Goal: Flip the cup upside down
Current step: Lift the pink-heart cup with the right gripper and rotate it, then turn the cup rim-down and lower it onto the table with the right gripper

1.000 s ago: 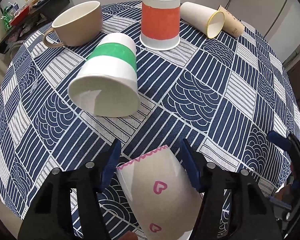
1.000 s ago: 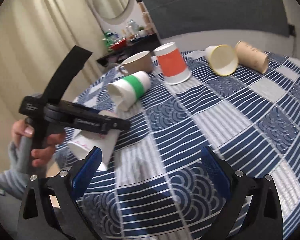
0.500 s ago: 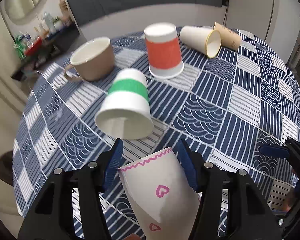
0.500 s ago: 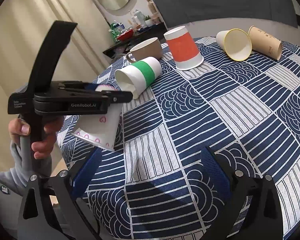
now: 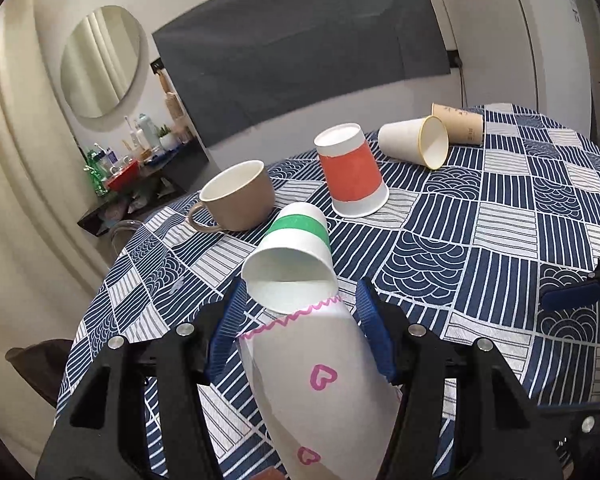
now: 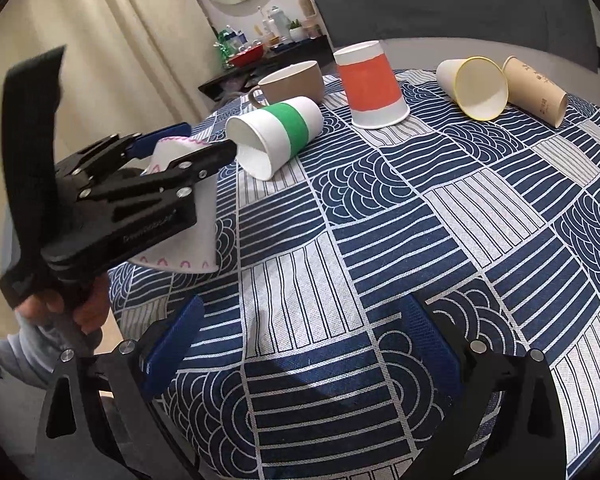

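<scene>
Left gripper: blue pads pressed against both sides of the white paper cup with pink hearts, clamped near its narrow base end. The cup is held off the table, tilted, with the base pointing forward and the wide rim back toward the camera. In the right wrist view the same gripper sits at the left edge of the table, the heart cup hanging from it with its scalloped pink rim lowest, over the tablecloth edge. The person's hand wraps the handle below.

Right gripper: jaws spread wide, nothing between them, hovering over the blue-and-white patterned tablecloth. Its blue pad tip shows at the right edge of the left wrist view.

Just beyond the left gripper's tips: green-banded cup on its side, mouth toward the camera. Farther out: tan mug upright, handle to the left; orange-banded cup standing mouth down; white cup with yellow rim on its side, touching or nearly touching a brown paper cup, also on its side.

Background: round mirror on the wall, dark side shelf with bottles, grey panel behind the table.
</scene>
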`<state>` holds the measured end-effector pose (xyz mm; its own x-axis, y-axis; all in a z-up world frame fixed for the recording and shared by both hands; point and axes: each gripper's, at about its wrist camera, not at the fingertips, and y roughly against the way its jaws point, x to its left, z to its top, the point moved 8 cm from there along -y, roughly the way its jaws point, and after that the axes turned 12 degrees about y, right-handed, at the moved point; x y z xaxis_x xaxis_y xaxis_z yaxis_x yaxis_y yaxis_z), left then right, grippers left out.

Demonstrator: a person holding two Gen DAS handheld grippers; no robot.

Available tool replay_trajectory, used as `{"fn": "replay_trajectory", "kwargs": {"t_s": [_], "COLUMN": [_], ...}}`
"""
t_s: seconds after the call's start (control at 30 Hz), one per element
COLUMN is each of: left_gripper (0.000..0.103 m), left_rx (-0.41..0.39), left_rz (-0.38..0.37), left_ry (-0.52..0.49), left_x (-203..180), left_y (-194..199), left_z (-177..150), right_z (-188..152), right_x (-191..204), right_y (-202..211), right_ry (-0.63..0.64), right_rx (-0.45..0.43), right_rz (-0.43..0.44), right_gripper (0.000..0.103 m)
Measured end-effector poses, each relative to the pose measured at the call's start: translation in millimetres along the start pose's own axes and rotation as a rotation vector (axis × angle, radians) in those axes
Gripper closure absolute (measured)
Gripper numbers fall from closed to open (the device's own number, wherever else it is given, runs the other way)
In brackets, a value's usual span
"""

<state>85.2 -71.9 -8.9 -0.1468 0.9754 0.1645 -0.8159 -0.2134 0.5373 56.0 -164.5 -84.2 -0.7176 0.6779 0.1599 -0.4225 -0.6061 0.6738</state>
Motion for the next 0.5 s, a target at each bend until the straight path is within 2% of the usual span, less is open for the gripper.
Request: {"fn": "replay_trajectory", "kwargs": {"t_s": [0.23, 0.4, 0.5], "left_gripper": [0.045, 0.045, 0.039], "left_rx": [-0.136, -0.198, -0.214], "left_rz": [0.037, 0.053, 0.046], "left_ry": [0.069, 0.073, 0.076], "left_x": [17.2, 21.8, 23.0], "left_y": [28.1, 42.8, 51.8], "left_z": [-12.9, -22.1, -28.5], "right_z": [-0.1, -1.7, -2.6], "right_x": [5.0, 9.3, 11.1], "right_y": [0.4, 0.3, 0.3], "right_ry": [0.015, 0.026, 0.029], "right_rx": [0.003, 0.015, 0.021], "right_rz": [-0.007, -0.023, -0.035], "right_gripper": [0.008, 0.008, 0.008]}}
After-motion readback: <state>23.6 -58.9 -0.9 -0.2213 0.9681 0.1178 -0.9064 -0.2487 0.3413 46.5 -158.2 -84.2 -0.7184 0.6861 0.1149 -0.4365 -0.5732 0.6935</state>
